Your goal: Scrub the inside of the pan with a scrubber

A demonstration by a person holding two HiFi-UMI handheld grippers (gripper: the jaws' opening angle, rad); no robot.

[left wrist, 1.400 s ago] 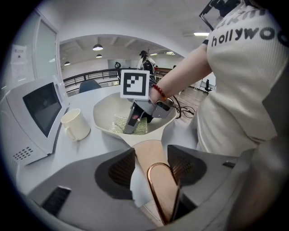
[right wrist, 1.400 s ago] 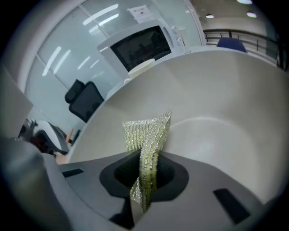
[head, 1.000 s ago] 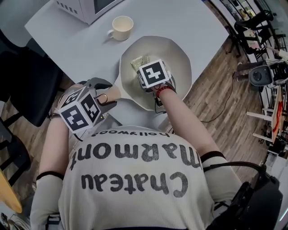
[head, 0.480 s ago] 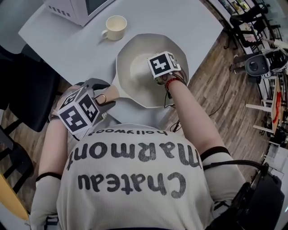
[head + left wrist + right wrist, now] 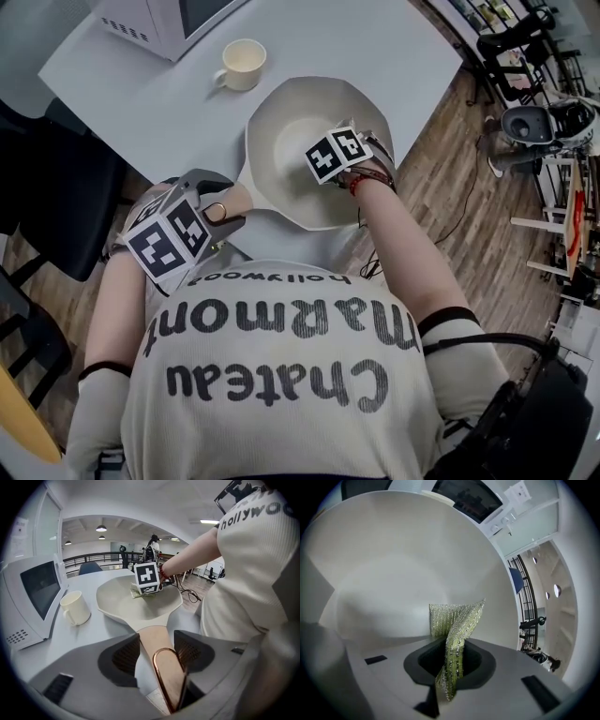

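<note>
Head view: the pan [image 5: 281, 131] sits in the upper middle of the frame on the grey surface [image 5: 159, 103]. The left gripper [image 5: 157, 653] has its fingers closed on the pan's handle [image 5: 150, 637]. The right gripper [image 5: 449, 665] pinches the green scrubber [image 5: 457, 618] tight between its fingers, down inside the pan at its right side.

The pan [image 5: 286, 141] sits on the table [image 5: 375, 42], with the scrubber [image 5: 454, 620] inside it. The mug [image 5: 242, 64] stands to its left, beside the microwave [image 5: 164, 23].
</note>
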